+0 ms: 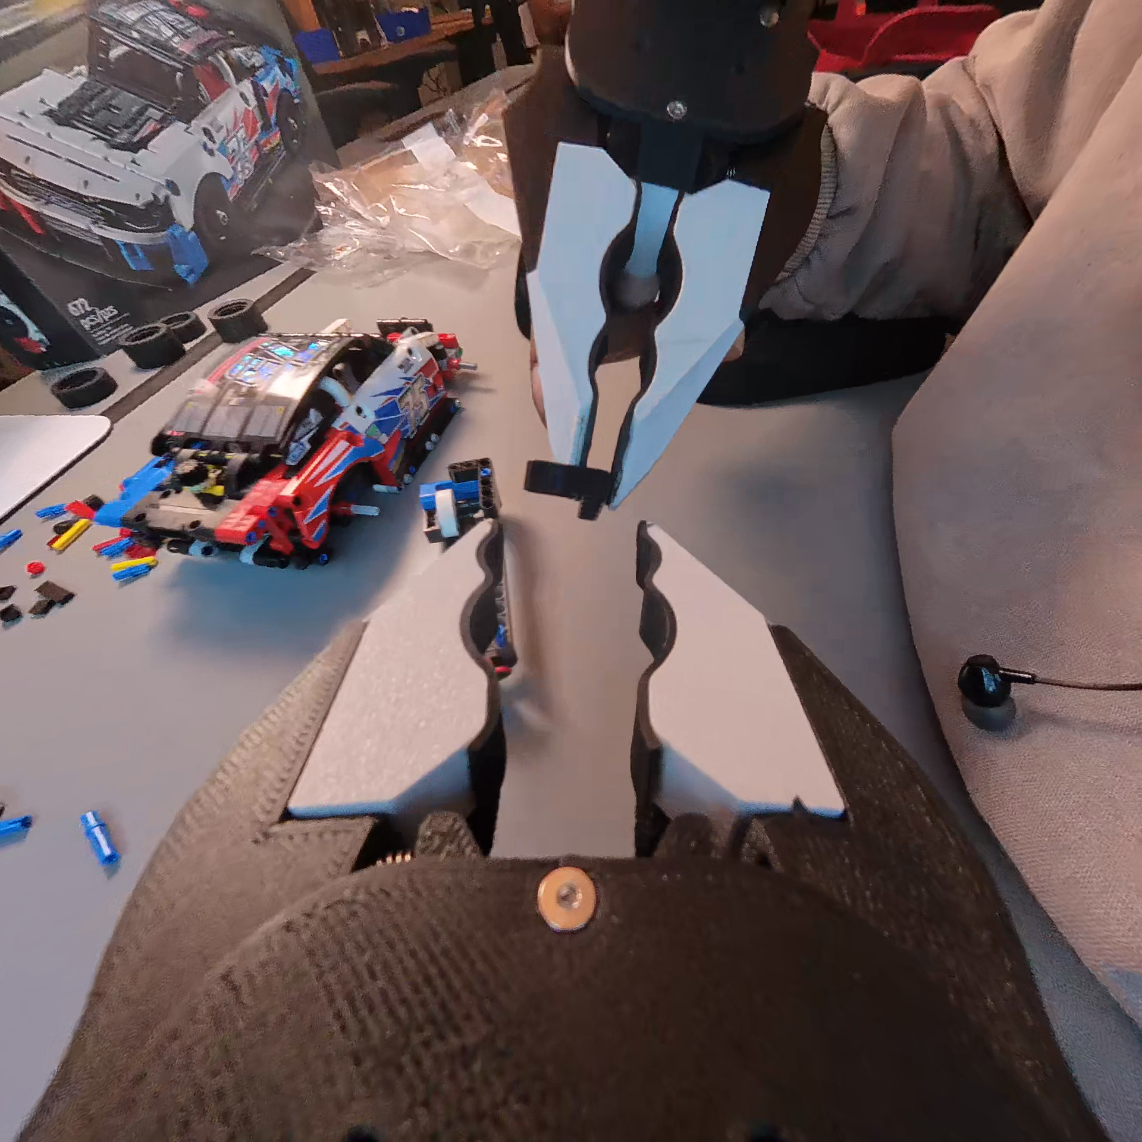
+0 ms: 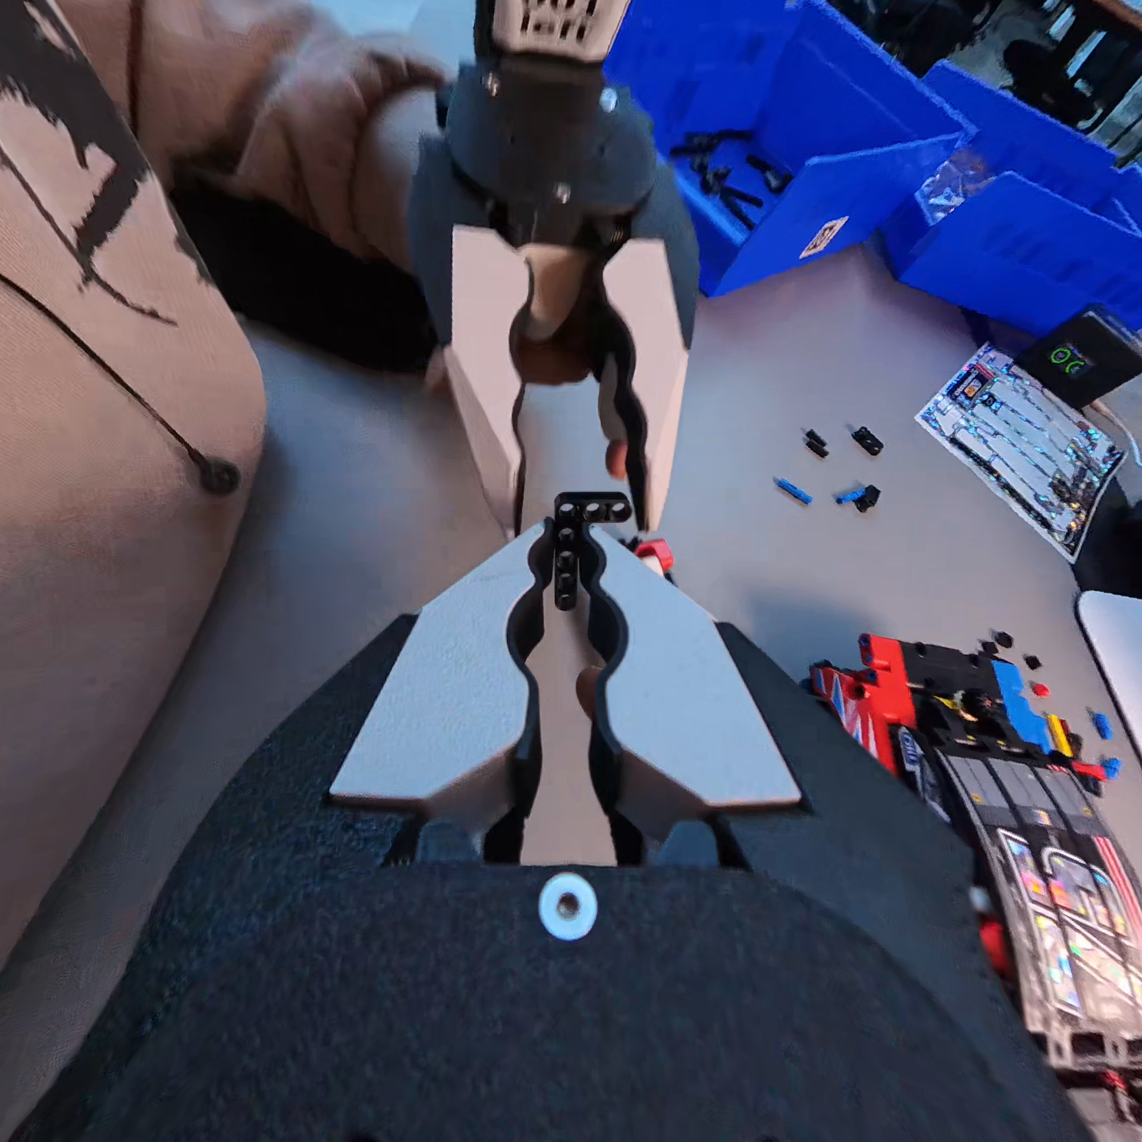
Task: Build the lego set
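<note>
Grey table [image 1: 772, 494] beneath: right hand-held gripper [image 2: 565, 537] pinches black L-beam [image 2: 575, 544]; left hand-held gripper [image 1: 568, 537] gapes empty.

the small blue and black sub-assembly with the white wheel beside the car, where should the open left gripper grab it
Grip the black beam frame at its upper end, closing across its flat sides from above. The white wheel is round and would slip, and the left gripper is open just beside it.
</note>
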Demonstrator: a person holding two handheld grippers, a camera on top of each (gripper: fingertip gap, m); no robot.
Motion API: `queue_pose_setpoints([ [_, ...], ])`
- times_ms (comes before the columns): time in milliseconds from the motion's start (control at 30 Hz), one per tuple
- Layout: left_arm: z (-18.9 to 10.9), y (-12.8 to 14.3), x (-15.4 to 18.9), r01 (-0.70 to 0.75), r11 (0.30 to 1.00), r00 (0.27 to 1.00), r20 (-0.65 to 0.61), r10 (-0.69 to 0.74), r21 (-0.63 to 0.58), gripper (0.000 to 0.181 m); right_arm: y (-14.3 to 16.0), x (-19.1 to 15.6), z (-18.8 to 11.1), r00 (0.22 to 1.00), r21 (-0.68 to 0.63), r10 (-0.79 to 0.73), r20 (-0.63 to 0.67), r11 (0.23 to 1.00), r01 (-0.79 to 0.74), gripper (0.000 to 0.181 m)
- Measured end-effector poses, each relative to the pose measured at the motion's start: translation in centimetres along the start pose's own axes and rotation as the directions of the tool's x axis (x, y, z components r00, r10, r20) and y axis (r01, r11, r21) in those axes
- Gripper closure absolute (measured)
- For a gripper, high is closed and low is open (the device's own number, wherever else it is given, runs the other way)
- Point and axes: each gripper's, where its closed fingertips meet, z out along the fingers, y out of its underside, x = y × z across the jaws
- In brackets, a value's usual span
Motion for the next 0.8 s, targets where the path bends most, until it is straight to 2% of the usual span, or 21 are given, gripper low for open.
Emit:
queue_pose_setpoints([
  [100,-1.0,-0.5,-1.1,0.038,0.999,0.999,-0.003,-0.038,0.009,0.146,1.9,0.5,0.4,0.994,-0.168,-0.090,0.063,0.981,0.100,0.177],
  [267,-0.9,1.2,-1.2,-0.055,0.990,0.998,0.006,0.057,-0.131,0.156,2.2,0.2,2.4,0.967,-0.249,-0.177,0.182,0.943,0.220,0.177],
  [400,-1.2,1.7,-1.4,-0.054,0.988,0.997,0.038,0.060,-0.147,0.163,2.3,0.6,3.1,0.963,-0.254,-0.184,0.197,0.939,0.231,0.177],
  [800,-1.1,2.4,-1.2,-0.013,0.988,1.000,0.001,0.013,-0.155,0.155,2.9,0.5,3.4,0.965,-0.291,-0.148,0.215,0.934,0.208,0.177],
])
